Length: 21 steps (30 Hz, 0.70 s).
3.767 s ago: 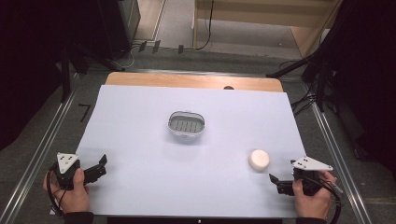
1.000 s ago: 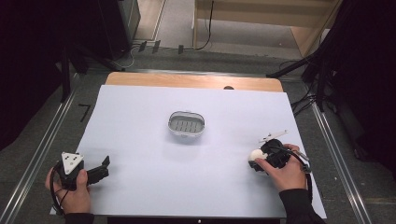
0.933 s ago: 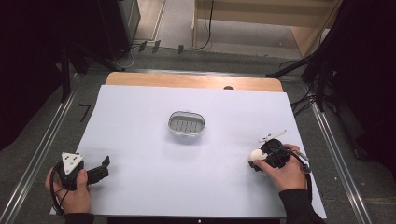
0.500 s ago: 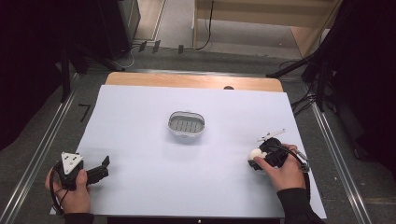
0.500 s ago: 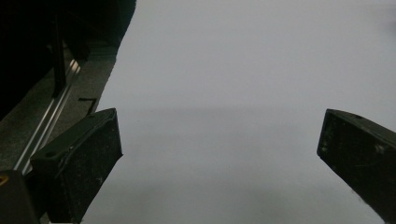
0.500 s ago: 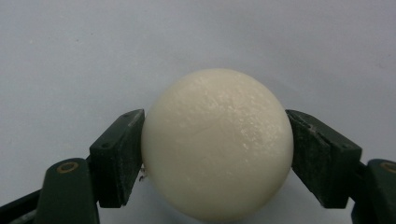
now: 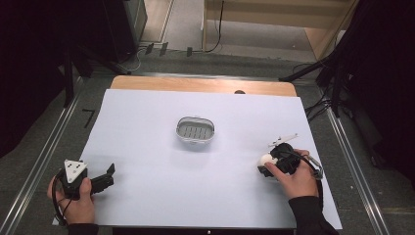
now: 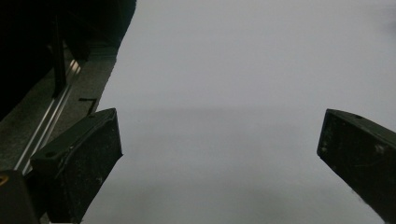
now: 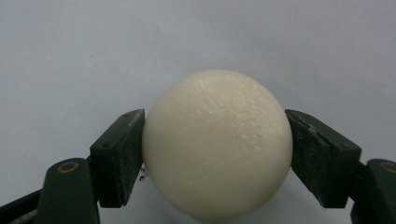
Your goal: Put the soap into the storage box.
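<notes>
A cream-white round soap-like lump sits on the white table sheet at the right. My right gripper is shut on it, both pads pressing its sides. At the middle of the sheet stands a small grey oval dish with a ridged floor, empty. My left gripper rests at the near left corner, a hand around it. Its jaws stand wide apart in the left gripper view with bare sheet between them.
The white sheet covers a wooden table whose far edge shows. Metal rails run along both sides. Cables and dark stands lie on the floor beyond the table.
Since the earliest frame my right gripper came in from the near right corner to the lump and closed on it. Over the last second nothing visibly moved. The left hand stayed put.
</notes>
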Each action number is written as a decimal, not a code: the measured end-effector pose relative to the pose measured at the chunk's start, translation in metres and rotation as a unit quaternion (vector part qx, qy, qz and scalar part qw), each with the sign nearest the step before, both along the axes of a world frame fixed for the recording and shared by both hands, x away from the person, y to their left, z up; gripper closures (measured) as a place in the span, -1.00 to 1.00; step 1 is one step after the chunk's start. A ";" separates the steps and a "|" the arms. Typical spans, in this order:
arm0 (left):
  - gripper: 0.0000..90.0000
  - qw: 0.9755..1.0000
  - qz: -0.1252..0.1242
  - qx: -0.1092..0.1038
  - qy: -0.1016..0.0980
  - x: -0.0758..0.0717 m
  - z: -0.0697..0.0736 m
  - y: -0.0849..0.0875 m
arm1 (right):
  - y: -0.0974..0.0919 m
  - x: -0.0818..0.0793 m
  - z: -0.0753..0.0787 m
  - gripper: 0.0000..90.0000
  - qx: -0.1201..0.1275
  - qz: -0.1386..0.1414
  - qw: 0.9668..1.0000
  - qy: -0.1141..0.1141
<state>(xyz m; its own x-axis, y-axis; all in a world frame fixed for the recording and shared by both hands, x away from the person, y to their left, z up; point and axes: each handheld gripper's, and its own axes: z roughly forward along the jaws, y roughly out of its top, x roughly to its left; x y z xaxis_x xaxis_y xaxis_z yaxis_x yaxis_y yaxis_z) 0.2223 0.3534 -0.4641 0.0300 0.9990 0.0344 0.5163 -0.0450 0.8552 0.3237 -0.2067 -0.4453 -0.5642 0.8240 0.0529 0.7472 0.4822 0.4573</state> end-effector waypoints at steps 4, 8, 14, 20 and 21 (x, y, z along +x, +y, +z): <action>-1.00 1.000 0.000 0.000 0.000 0.000 0.000 0.000 | 0.003 0.001 0.003 -0.46 -0.002 0.003 1.000 0.001; -1.00 1.000 0.000 -0.001 0.000 0.000 0.000 0.000 | 0.007 0.003 0.007 -0.46 0.006 0.007 1.000 -0.001; -1.00 1.000 0.001 -0.001 0.000 0.000 0.000 0.000 | 0.011 0.006 0.009 -0.46 0.013 0.014 1.000 -0.004; -1.00 1.000 0.000 -0.002 0.000 0.000 0.000 0.000 | 0.020 0.010 0.008 -0.46 0.012 0.027 1.000 0.002; -1.00 1.000 0.000 -0.001 0.000 0.000 0.000 0.000 | 0.022 0.011 0.008 -0.46 0.010 0.027 1.000 0.004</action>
